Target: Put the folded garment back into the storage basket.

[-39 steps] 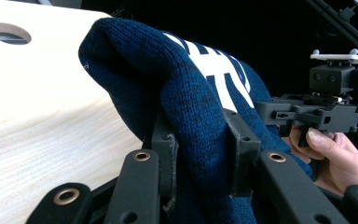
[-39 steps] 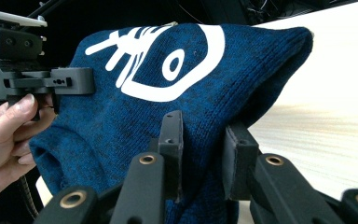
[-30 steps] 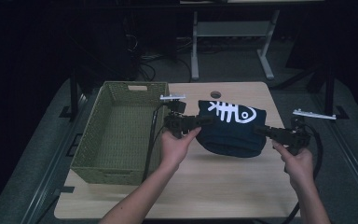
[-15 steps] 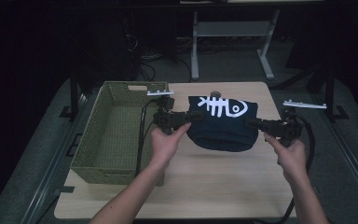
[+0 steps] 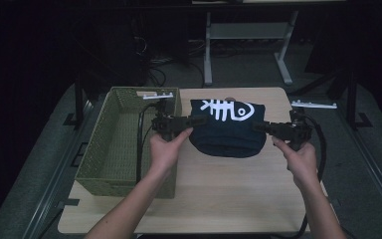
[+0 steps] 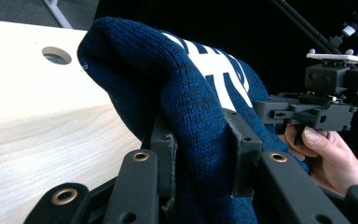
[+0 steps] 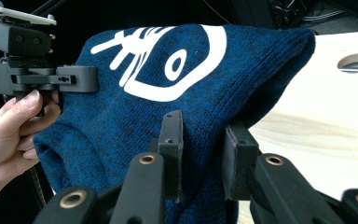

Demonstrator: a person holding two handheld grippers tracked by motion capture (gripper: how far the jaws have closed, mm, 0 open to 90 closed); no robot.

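A folded dark blue knitted garment (image 5: 227, 130) with a white fish-skeleton print hangs just above the wooden table (image 5: 219, 199), held between both grippers. My left gripper (image 5: 199, 121) is shut on its left edge, and the cloth bunches between the jaws (image 6: 203, 149). My right gripper (image 5: 258, 127) is shut on its right edge, with the knit pinched there (image 7: 204, 149). The print faces up (image 7: 168, 70). A woven green basket (image 5: 124, 177) stands just left of the garment, with my left hand over its right wall.
The basket fills the table's left third. A round cable hole (image 6: 56, 55) sits near the table's far edge behind the garment. White desk legs (image 5: 209, 55) and cables stand on the dark floor beyond. Bare tabletop lies in front of the garment.
Both hands have carried the garment leftward and slightly up, toward the basket. The grips on its two edges stay the same.
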